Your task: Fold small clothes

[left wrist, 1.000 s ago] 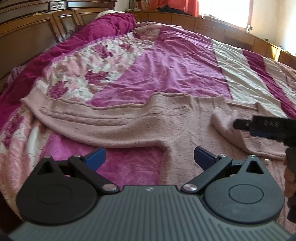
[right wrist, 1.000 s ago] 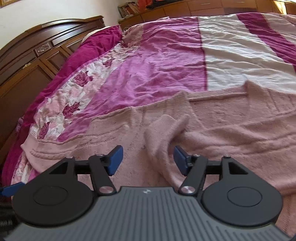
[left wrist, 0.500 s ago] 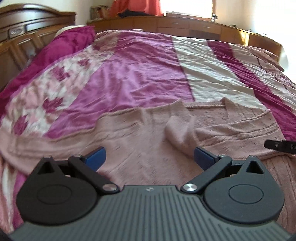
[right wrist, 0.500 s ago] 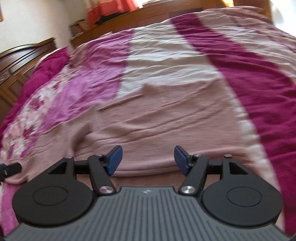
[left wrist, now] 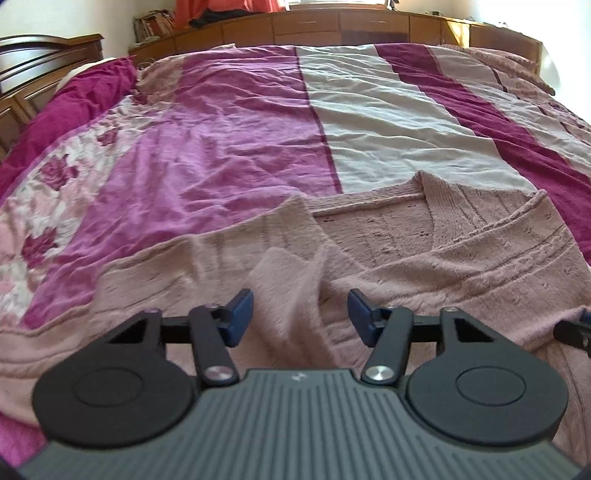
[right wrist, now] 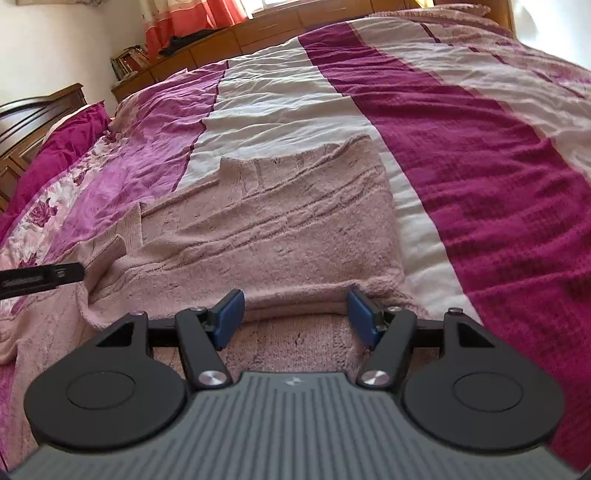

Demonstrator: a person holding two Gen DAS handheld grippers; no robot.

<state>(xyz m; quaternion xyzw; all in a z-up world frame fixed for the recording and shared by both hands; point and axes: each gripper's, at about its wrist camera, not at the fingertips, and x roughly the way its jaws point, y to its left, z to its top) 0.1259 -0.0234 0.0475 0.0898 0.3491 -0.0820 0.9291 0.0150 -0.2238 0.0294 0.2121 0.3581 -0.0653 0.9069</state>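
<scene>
A dusty-pink knitted cardigan (left wrist: 461, 254) lies spread on the bed, with one sleeve (left wrist: 291, 280) folded across its front. My left gripper (left wrist: 300, 314) is open and empty, low over that sleeve, one finger on each side of it. My right gripper (right wrist: 295, 317) is open and empty over the cardigan's (right wrist: 295, 229) folded right-hand edge, with a rolled fold of knit lying between its fingers. The tip of the right gripper shows at the right edge of the left wrist view (left wrist: 576, 332); the left gripper's tip shows at the left of the right wrist view (right wrist: 40, 278).
The bed is covered by a bedspread (left wrist: 240, 140) in magenta, cream and floral stripes. A dark wooden headboard (left wrist: 37, 48) stands at the left. A long wooden cabinet (left wrist: 332, 22) with books and orange curtains runs along the far wall.
My left gripper has swung right and now stands over the folded sleeve. My right gripper has moved right to the cardigan's right edge. Both stayed open.
</scene>
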